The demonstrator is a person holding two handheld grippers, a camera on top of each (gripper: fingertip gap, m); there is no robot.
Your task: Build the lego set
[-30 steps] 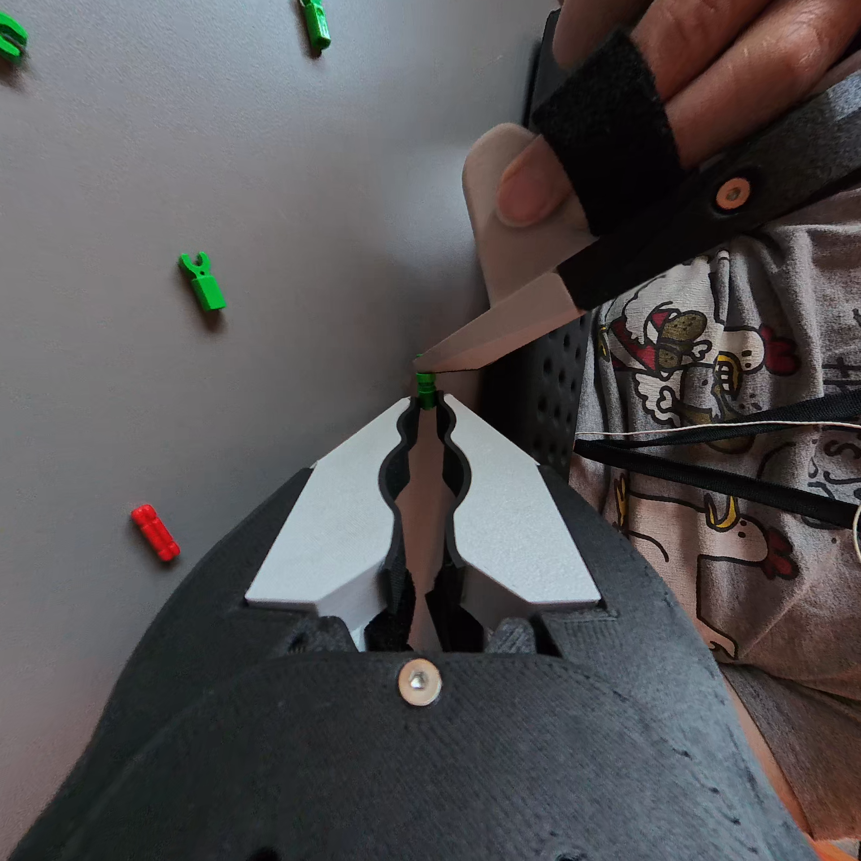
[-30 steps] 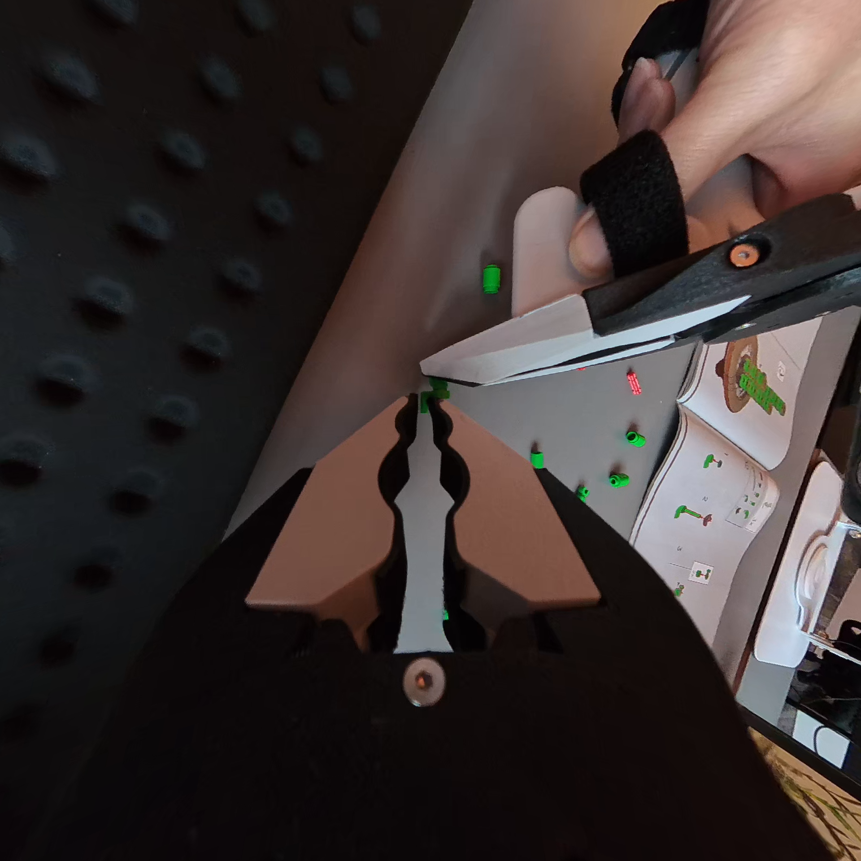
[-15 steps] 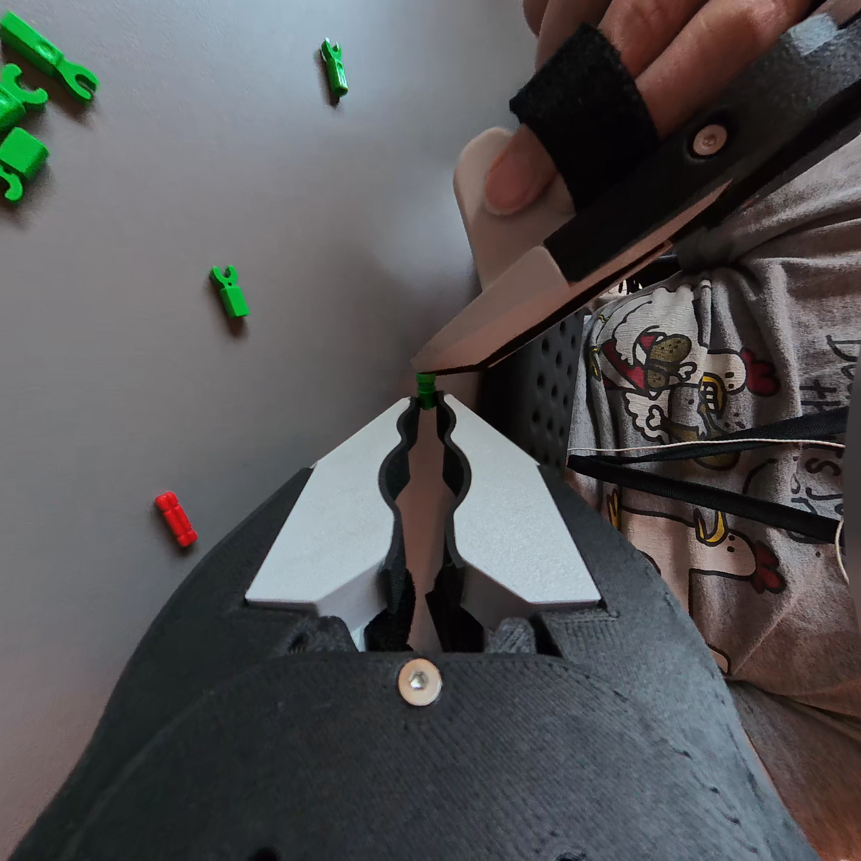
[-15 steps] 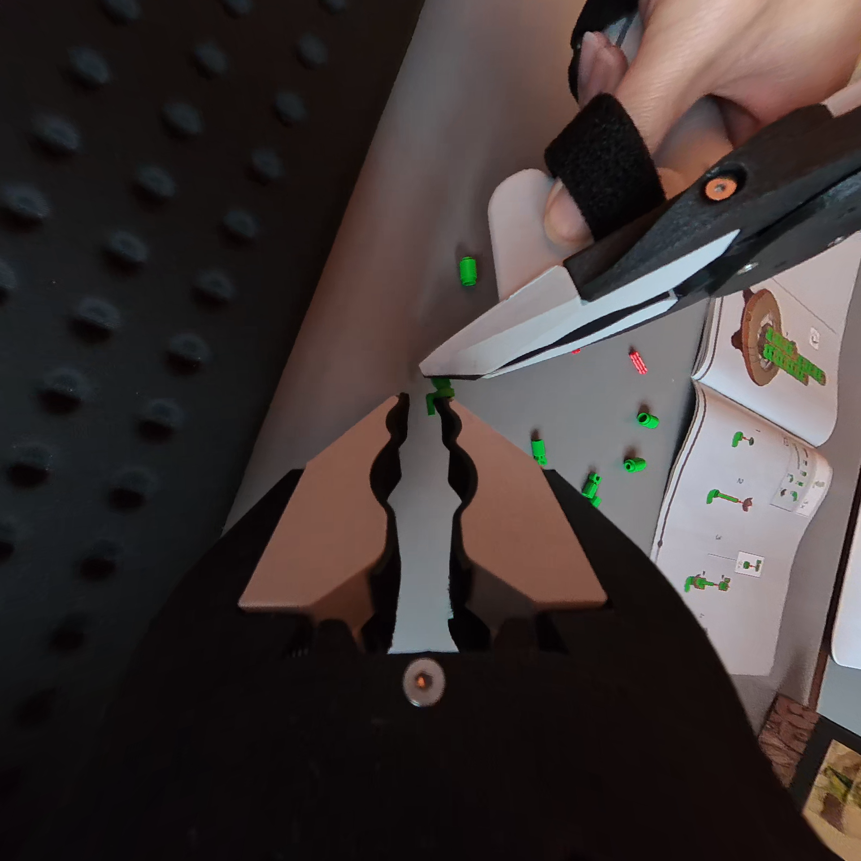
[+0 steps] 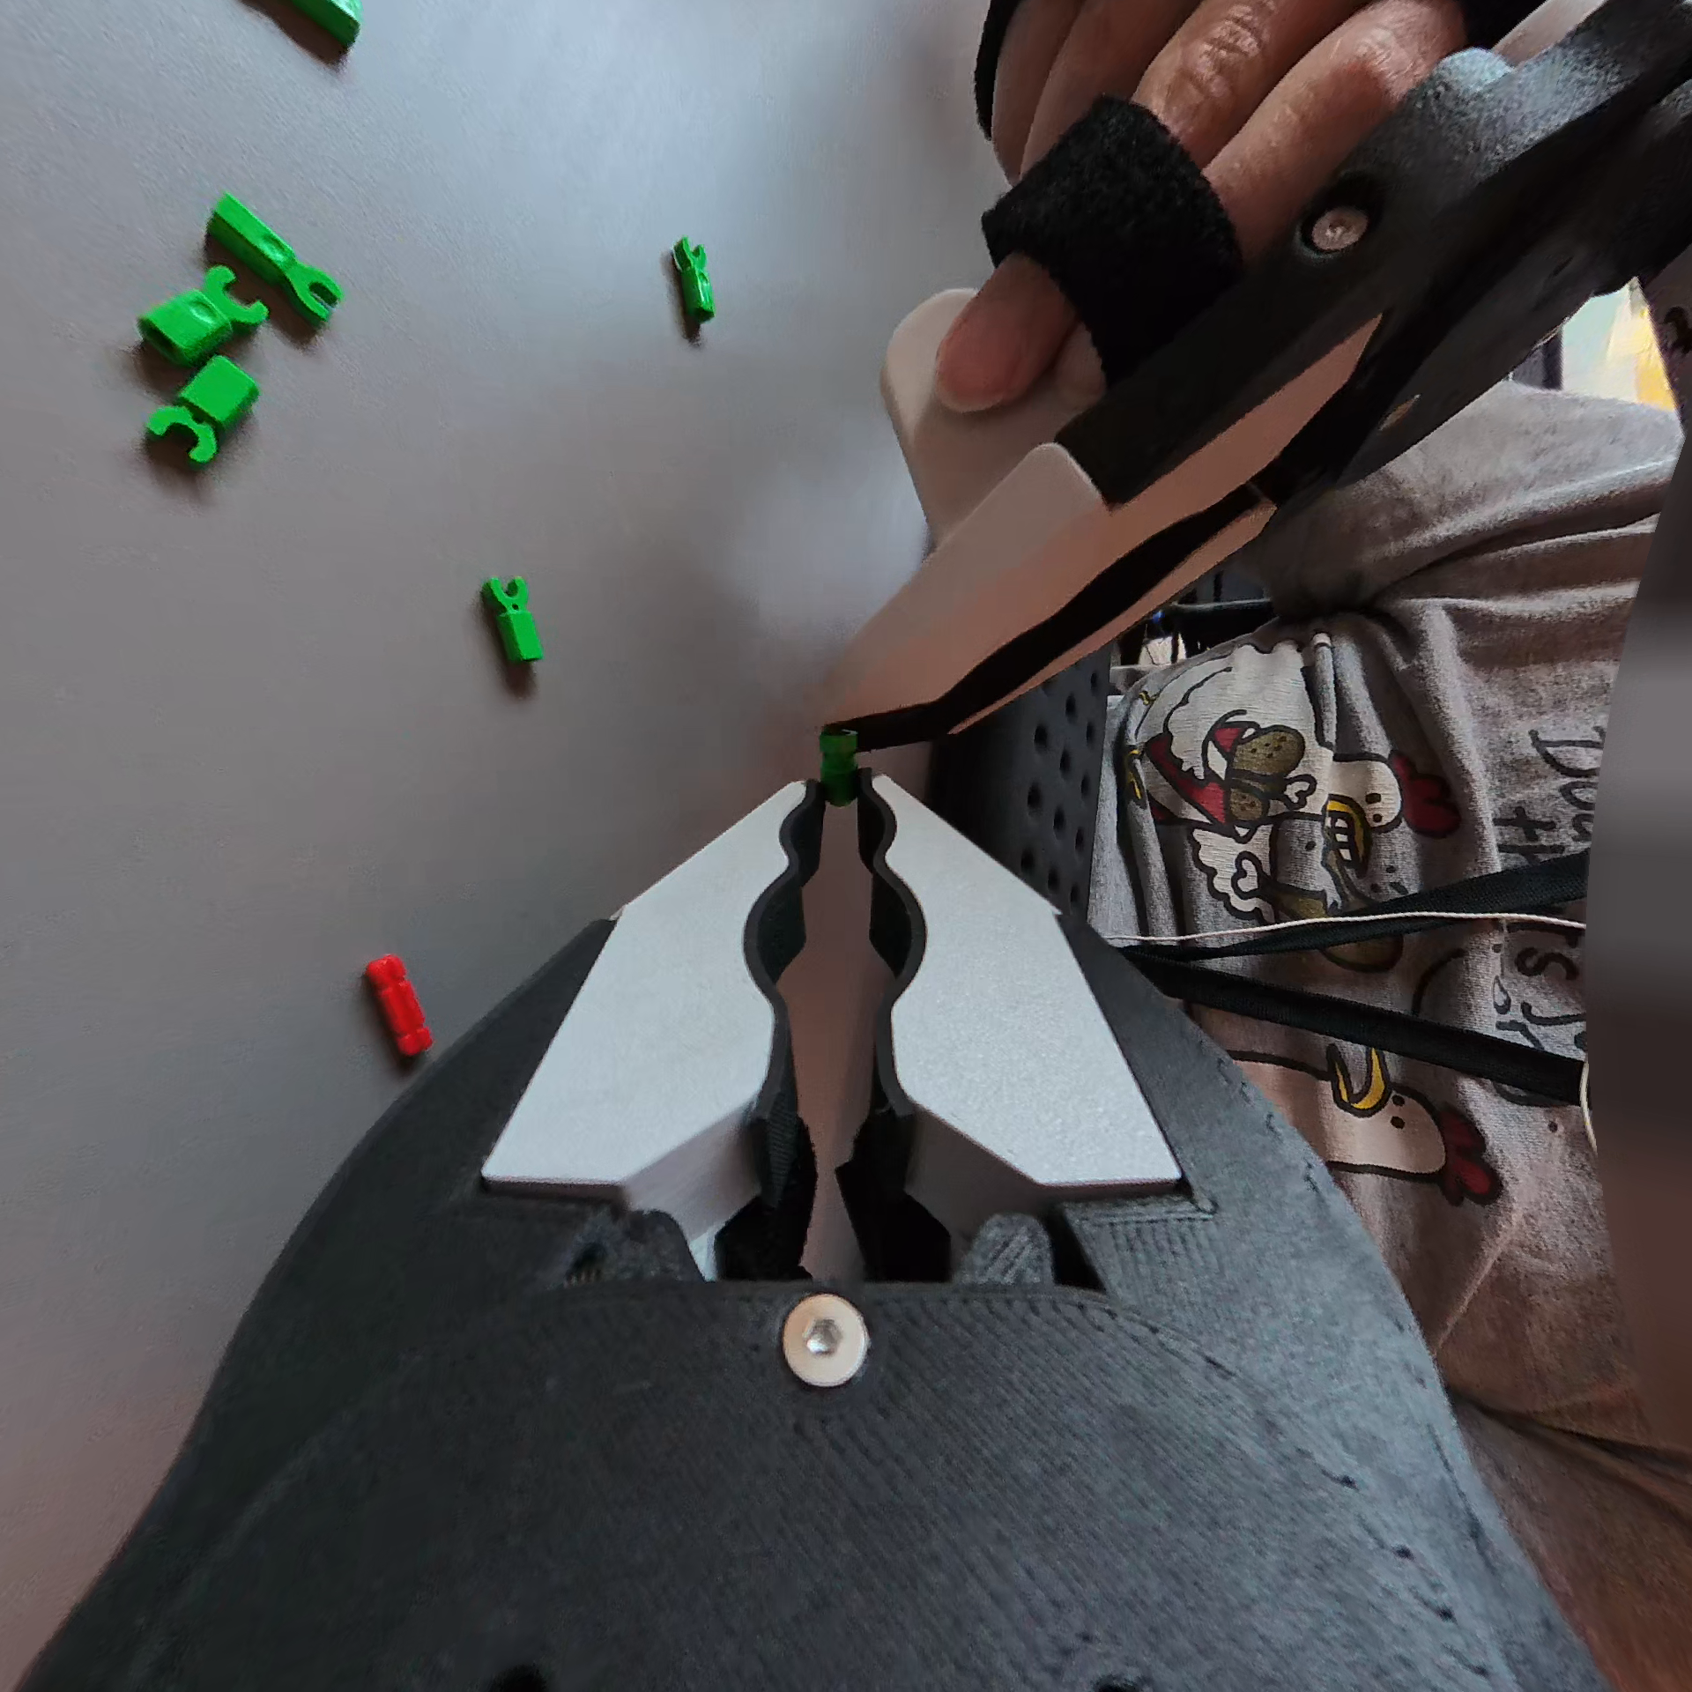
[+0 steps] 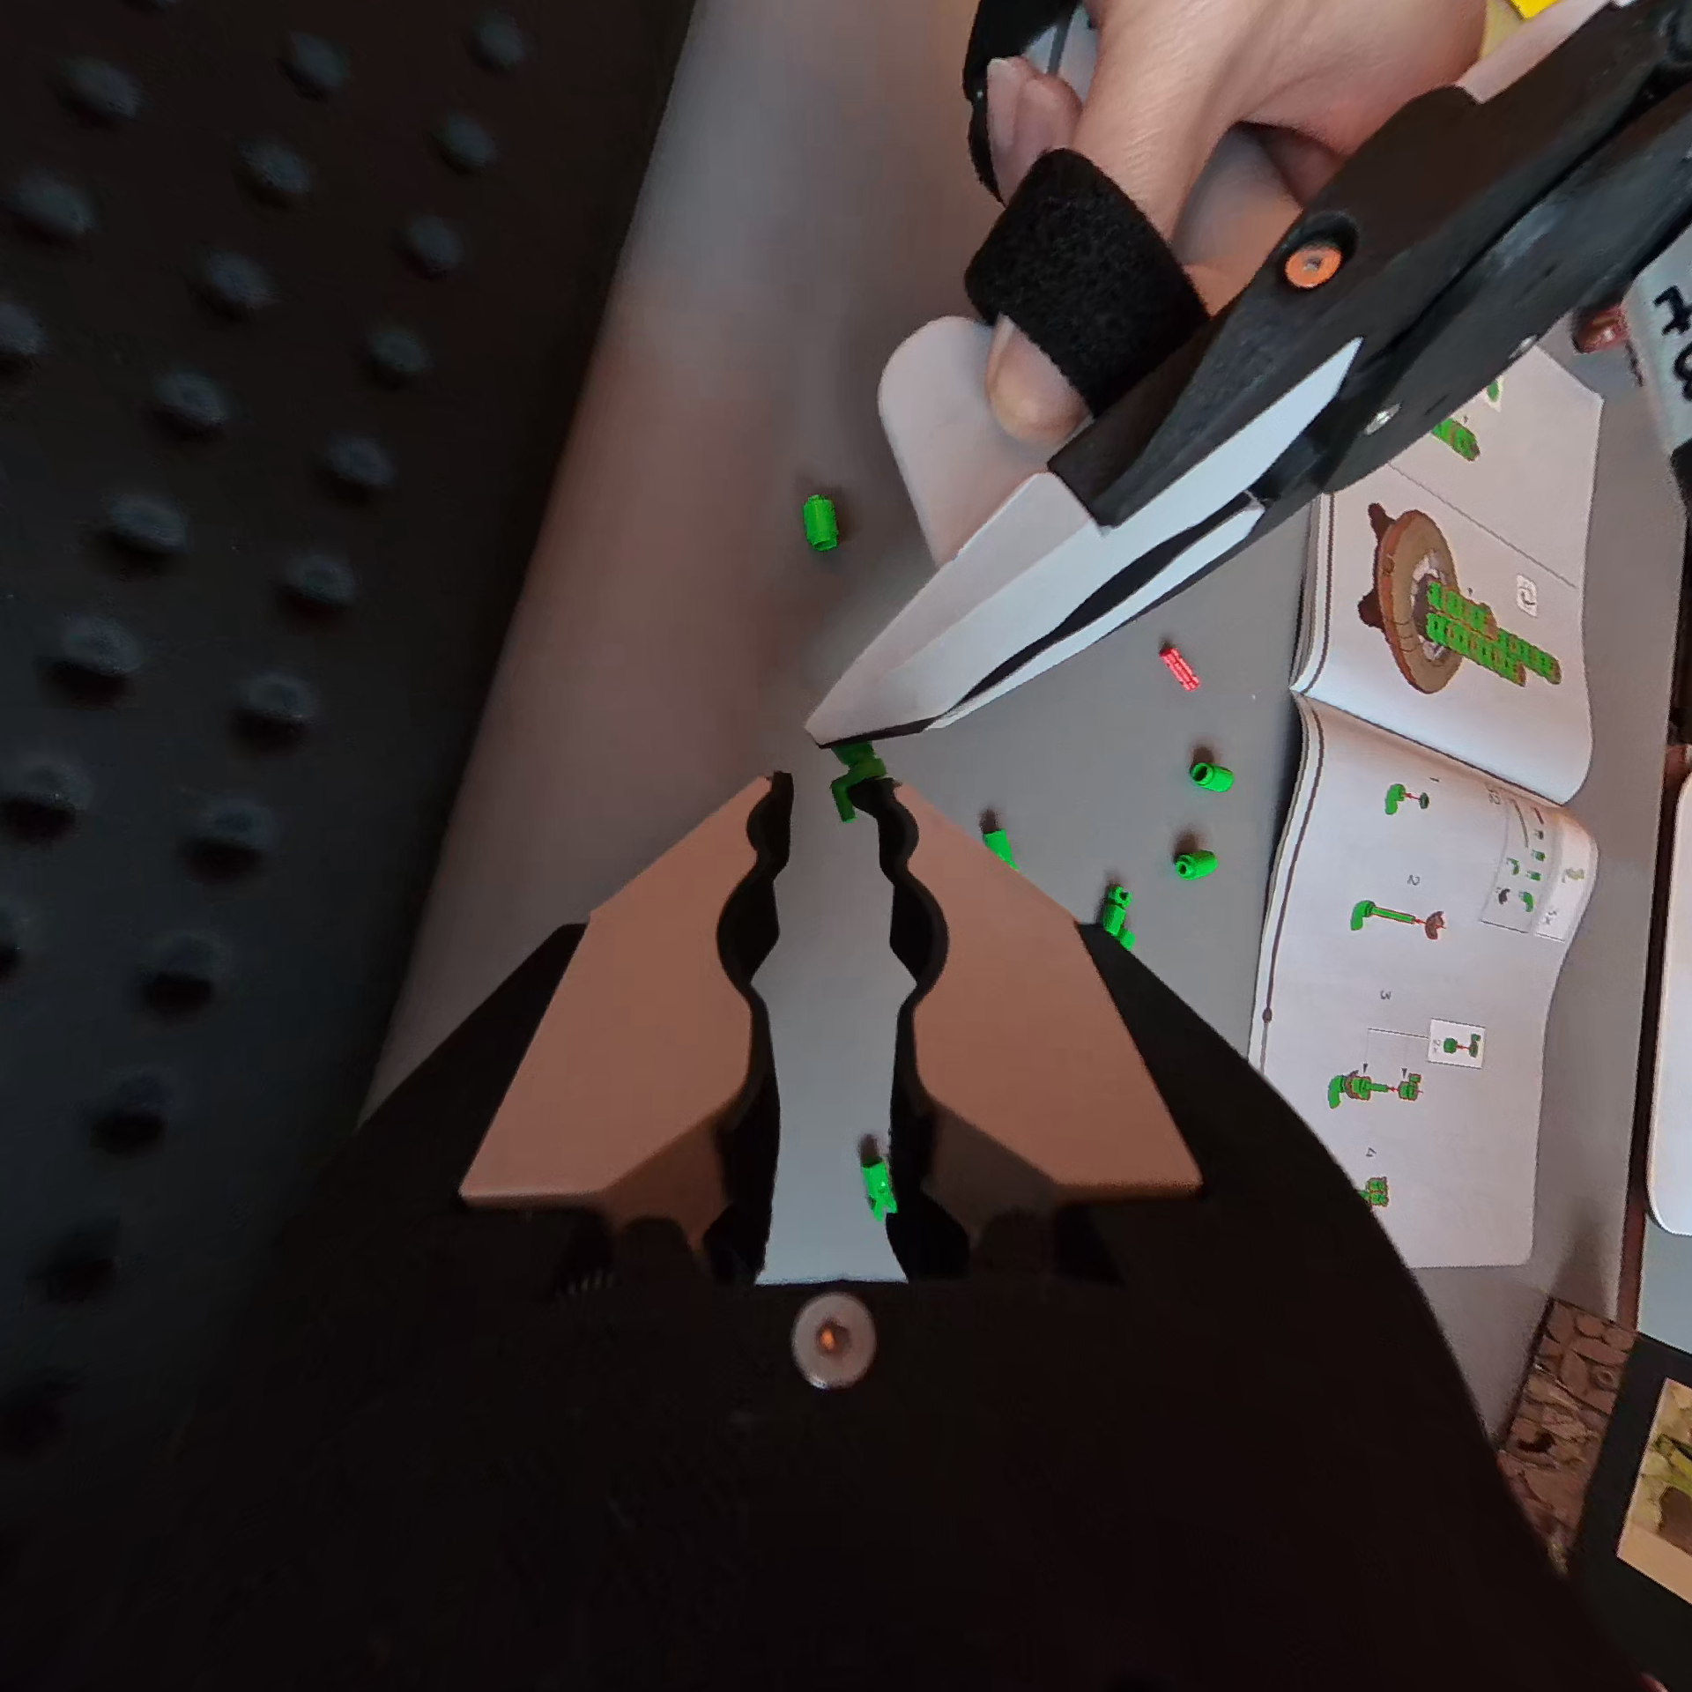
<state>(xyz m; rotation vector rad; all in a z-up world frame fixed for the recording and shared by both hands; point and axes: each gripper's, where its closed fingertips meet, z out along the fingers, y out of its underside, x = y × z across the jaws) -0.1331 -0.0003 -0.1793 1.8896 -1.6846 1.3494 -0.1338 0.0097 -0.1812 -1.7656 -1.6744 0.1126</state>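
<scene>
My left gripper (image 5: 838,789) is shut on a small green lego piece (image 5: 838,767), which sticks out past its tips. It is held in the air above the grey table (image 5: 412,778). My right gripper (image 6: 831,792) is open, with a clear gap between its jaws. The green piece (image 6: 856,778) lies just beyond that gap, close to the right-hand fingertip. It hangs from the tip of the left gripper (image 6: 824,728), which comes in from the upper right. In the left wrist view the right gripper (image 5: 829,723) points down at the piece.
Loose green clip pieces (image 5: 513,623) (image 5: 691,279) (image 5: 201,320) and a red piece (image 5: 398,1003) lie on the table. Green round pieces (image 6: 1210,776) (image 6: 819,522) lie near an open instruction booklet (image 6: 1410,961). A black perforated surface (image 6: 229,549) and the person's shirt (image 5: 1373,916) border the table. The grippers are tip to tip, or close to it.
My right gripper's jaws have spread apart and let go of the green piece. My left gripper stays shut on it. Both grippers have tilted, bringing more loose green pieces into view.
</scene>
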